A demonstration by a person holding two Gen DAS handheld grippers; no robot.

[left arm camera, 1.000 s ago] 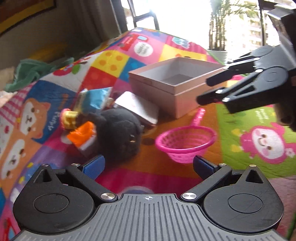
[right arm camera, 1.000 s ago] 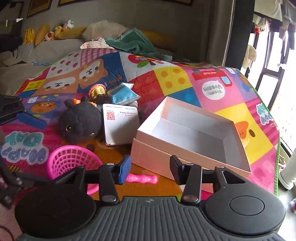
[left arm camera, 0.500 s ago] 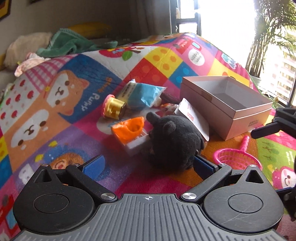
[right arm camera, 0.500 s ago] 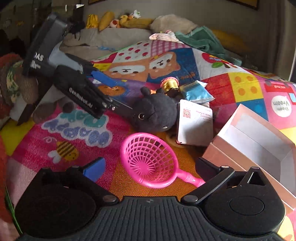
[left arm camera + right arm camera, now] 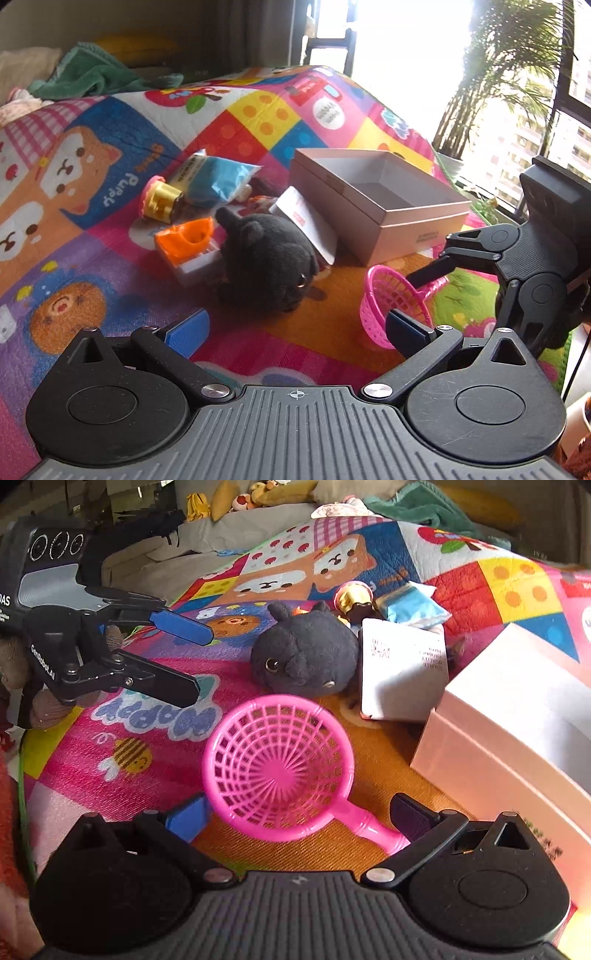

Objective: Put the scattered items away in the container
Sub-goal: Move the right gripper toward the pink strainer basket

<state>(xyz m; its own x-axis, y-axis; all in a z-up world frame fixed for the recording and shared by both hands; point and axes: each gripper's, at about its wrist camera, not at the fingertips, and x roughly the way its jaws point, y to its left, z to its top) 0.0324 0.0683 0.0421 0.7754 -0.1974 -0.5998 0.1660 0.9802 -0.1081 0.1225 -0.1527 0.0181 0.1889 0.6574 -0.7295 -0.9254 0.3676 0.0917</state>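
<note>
The right tongs (image 5: 297, 818) stand spread wide and empty low in the right wrist view, having just been opening, with the pink strainer (image 5: 277, 764) lying on the play mat (image 5: 147, 746) between and just ahead of the tips; its handle runs toward the lower right, close to the dark fingertip there. The left tongs (image 5: 295, 330) are likewise released and hold nothing, aimed at the black plush toy (image 5: 266, 266) in the middle of the left wrist view. The pink box (image 5: 376, 199), open and empty, sits right of centre in that view, with a white card (image 5: 310, 225) leaning between it and the plush. Further to the left of the frame lie an orange toy block (image 5: 188, 243), a gold-and-pink cup (image 5: 160, 197) and a blue packet (image 5: 214, 179). My reading is that the strainer is the next pick, and the risks follow from its shape: the bowl is round, thin and springy, so closing across the rim could squeeze it out of the pads or flip it, while a grip far out on the handle would let the bowl swing and catch the box wall. The two tongs also work close together here, so a crossing reach toward the plush could knock them against each other or push the card flat.
</note>
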